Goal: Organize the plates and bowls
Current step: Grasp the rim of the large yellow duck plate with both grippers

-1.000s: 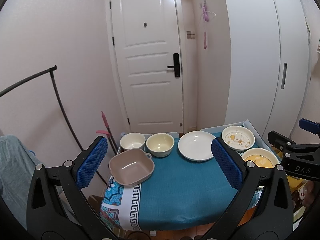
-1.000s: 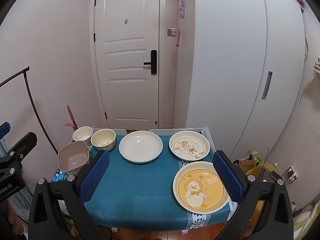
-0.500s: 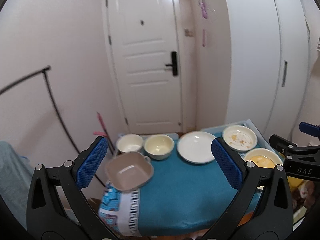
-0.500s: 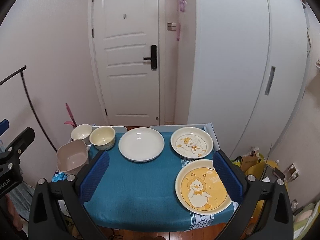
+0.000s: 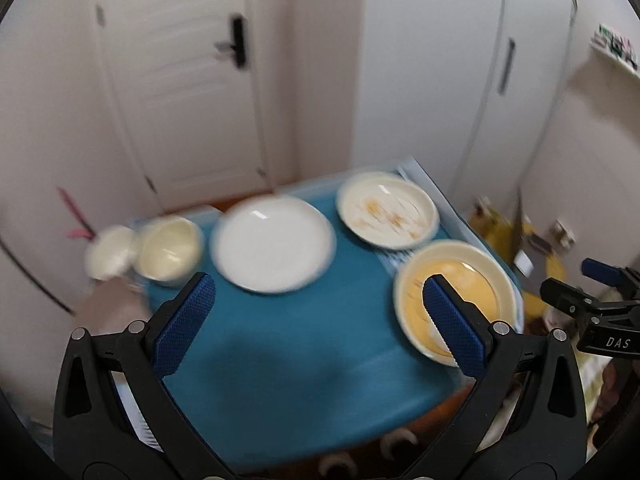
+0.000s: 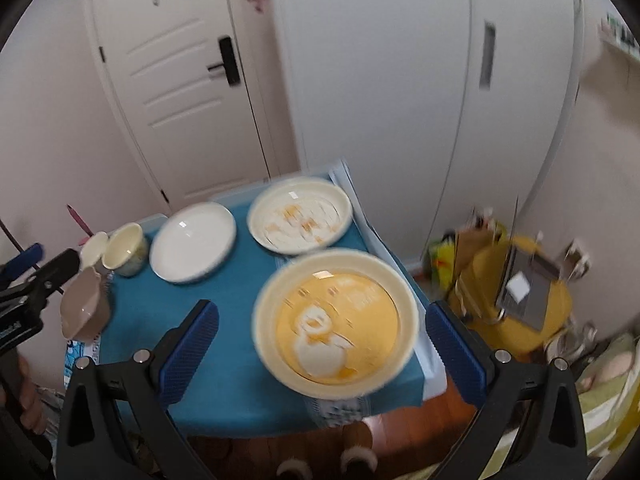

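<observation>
On the blue tablecloth [image 6: 224, 364] lie a yellow duck plate [image 6: 336, 322] at the front right, a cream duck plate [image 6: 300, 216] behind it, a plain white plate [image 6: 194, 242], a cream bowl [image 6: 126, 248], a small white bowl [image 6: 94, 244] and a beige square bowl [image 6: 82, 312] at the left edge. My right gripper [image 6: 322, 346] is open and empty above the yellow plate. My left gripper [image 5: 320, 326] is open and empty over the cloth; the yellow plate [image 5: 456, 300] is by its right finger, the white plate [image 5: 274, 244] beyond.
A white door [image 6: 180, 92] and white wardrobe [image 6: 440, 100] stand behind the table. A yellow stool with bags [image 6: 516, 300] sits on the floor at the right. The table's front edge and wooden floor [image 6: 280, 452] are below.
Both grippers have moved forward, right and down toward the table. The plates look larger and blurred. Both stay open and empty.
</observation>
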`<control>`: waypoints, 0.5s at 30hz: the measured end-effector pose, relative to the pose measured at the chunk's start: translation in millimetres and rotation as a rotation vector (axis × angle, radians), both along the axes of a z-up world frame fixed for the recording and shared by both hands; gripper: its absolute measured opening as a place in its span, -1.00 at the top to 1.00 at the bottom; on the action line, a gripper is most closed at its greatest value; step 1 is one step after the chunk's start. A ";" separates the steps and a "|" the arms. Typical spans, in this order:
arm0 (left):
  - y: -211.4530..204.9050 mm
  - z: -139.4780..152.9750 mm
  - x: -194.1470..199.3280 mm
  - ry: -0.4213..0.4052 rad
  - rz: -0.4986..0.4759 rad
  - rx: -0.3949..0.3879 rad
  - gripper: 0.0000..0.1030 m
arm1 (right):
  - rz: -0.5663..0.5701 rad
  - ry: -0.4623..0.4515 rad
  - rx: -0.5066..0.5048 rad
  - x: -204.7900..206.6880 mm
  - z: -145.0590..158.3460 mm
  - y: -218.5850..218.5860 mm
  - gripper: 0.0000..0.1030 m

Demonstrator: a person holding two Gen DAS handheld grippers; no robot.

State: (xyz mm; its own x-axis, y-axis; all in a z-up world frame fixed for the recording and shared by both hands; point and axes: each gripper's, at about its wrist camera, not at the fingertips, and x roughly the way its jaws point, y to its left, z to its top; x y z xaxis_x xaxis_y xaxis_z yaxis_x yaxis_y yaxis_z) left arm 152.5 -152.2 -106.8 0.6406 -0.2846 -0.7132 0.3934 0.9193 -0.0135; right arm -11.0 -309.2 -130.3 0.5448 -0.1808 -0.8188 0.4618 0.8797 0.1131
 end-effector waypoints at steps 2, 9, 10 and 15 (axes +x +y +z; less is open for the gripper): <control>-22.2 -24.5 11.3 0.083 -0.024 0.005 -0.99 | 0.008 0.026 0.056 -2.7 -21.5 -22.7 -0.99; -85.3 -104.4 31.5 0.295 -0.045 0.064 -0.90 | 0.065 0.115 0.280 -3.2 -95.8 -87.0 -0.47; -90.8 -114.4 33.3 0.315 -0.034 0.069 -0.87 | 0.084 0.123 0.299 -1.0 -104.2 -92.9 -0.39; -100.5 -148.9 42.9 0.386 0.003 0.086 -0.44 | 0.168 0.147 0.359 6.9 -135.7 -116.9 -0.15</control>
